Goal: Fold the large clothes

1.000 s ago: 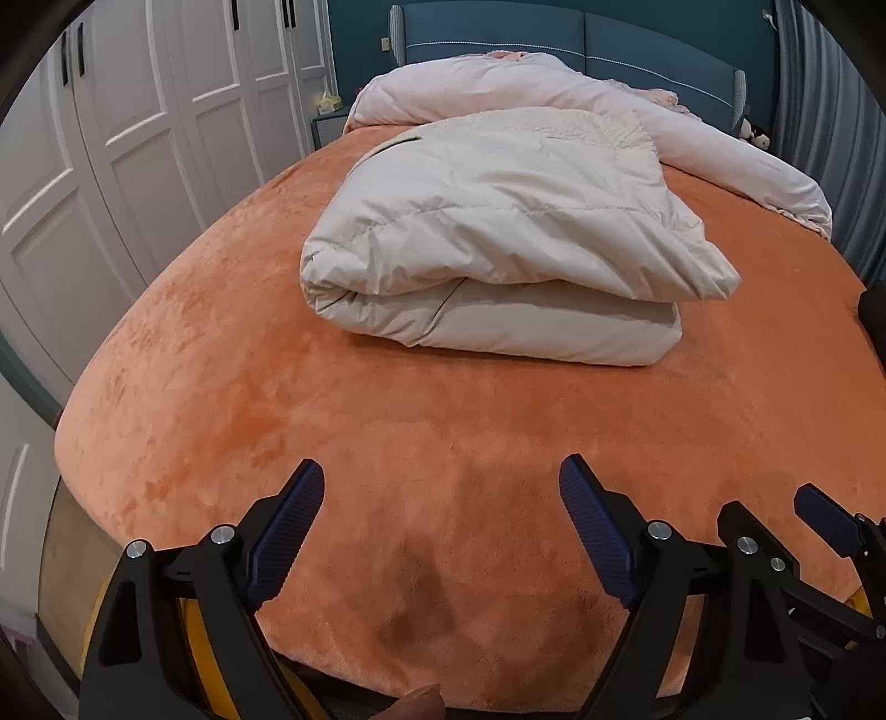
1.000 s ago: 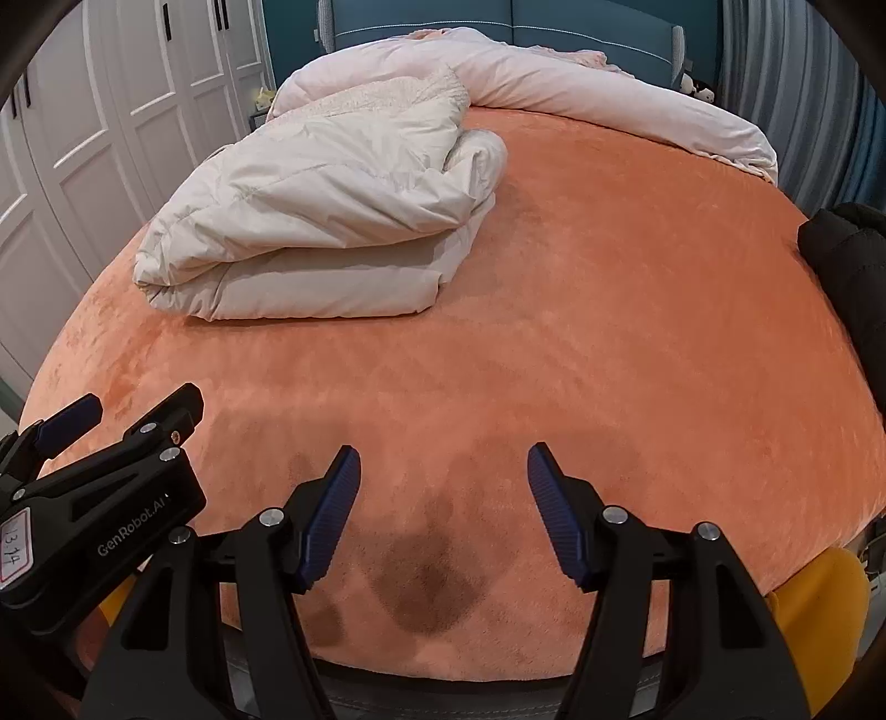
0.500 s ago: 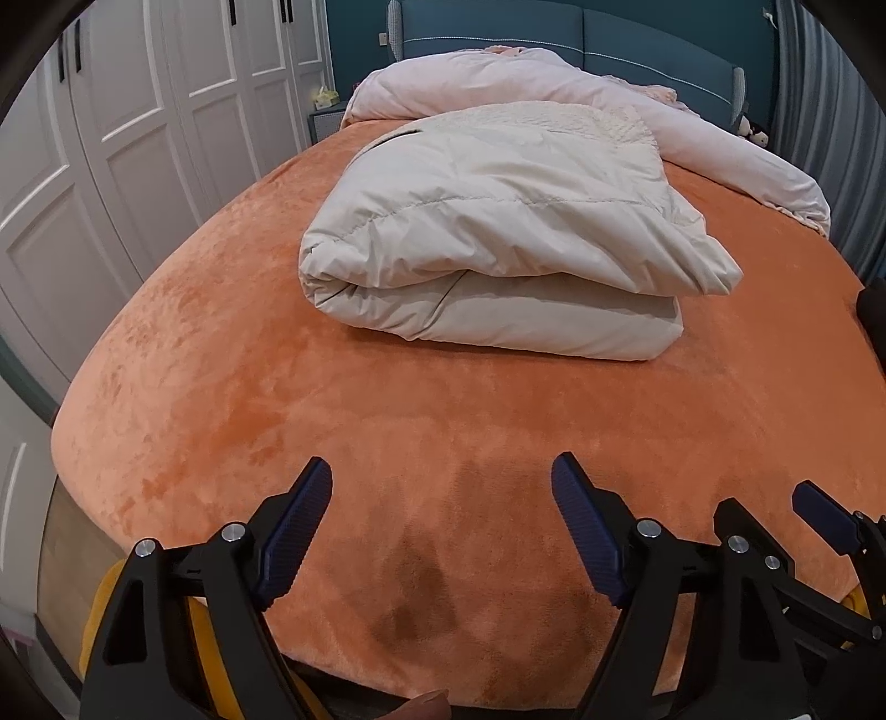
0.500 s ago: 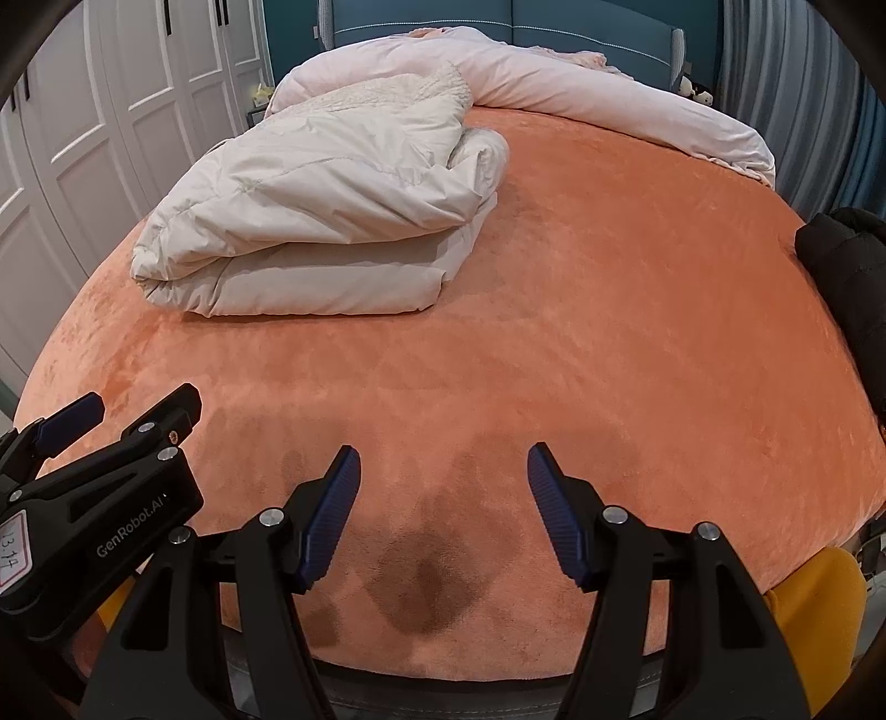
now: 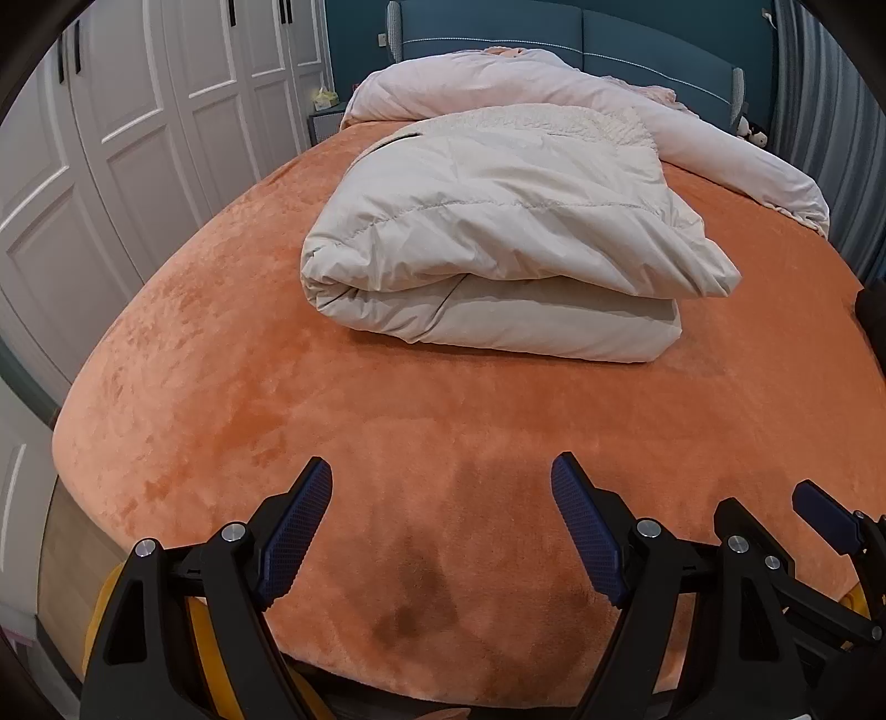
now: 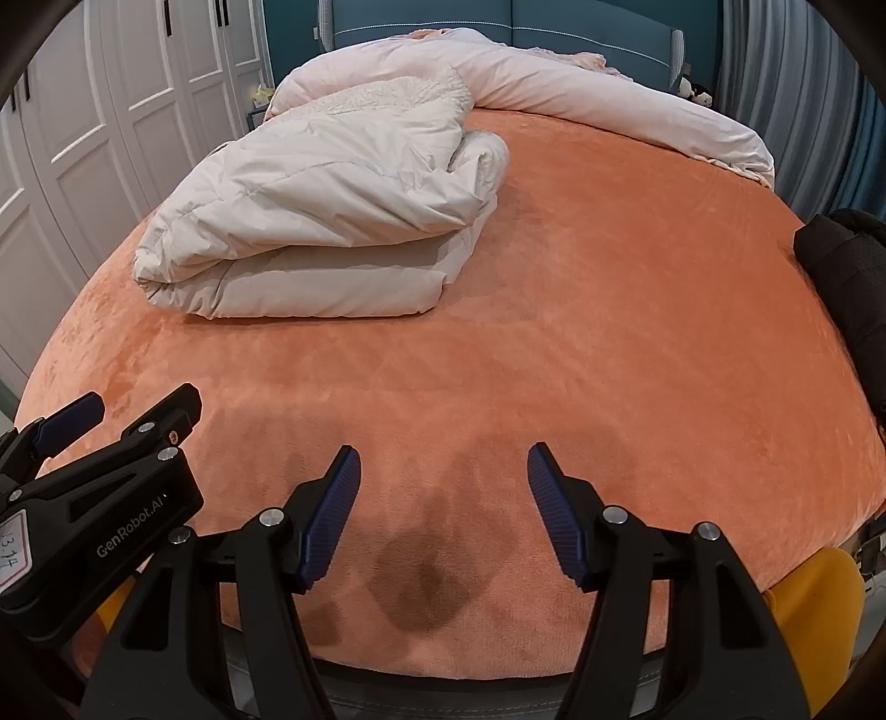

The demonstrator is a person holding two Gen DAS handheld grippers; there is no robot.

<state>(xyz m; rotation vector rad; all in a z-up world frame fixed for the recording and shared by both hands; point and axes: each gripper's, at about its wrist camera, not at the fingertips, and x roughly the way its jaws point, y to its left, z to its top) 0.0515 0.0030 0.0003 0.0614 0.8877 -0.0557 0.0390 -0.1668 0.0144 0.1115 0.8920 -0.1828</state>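
Observation:
A cream padded coat (image 5: pixel 498 243) lies folded in a thick bundle on the orange bed cover (image 5: pixel 277 399), toward the far left side; it also shows in the right wrist view (image 6: pixel 326 221). My left gripper (image 5: pixel 443 487) is open and empty, hovering over the near edge of the bed, well short of the coat. My right gripper (image 6: pixel 443 471) is open and empty beside it, also over the near edge. The right gripper shows at the right of the left wrist view (image 5: pixel 775 531); the left gripper shows at the left of the right wrist view (image 6: pixel 105 437).
A pale pink duvet (image 6: pixel 581 94) is rolled along the head of the bed against a blue headboard (image 5: pixel 637 39). A black garment (image 6: pixel 847 277) lies at the bed's right edge. White wardrobe doors (image 5: pixel 138 111) stand on the left.
Both grippers have drifted slightly; the coat sits a little higher and nearer in view. Both stay open and empty.

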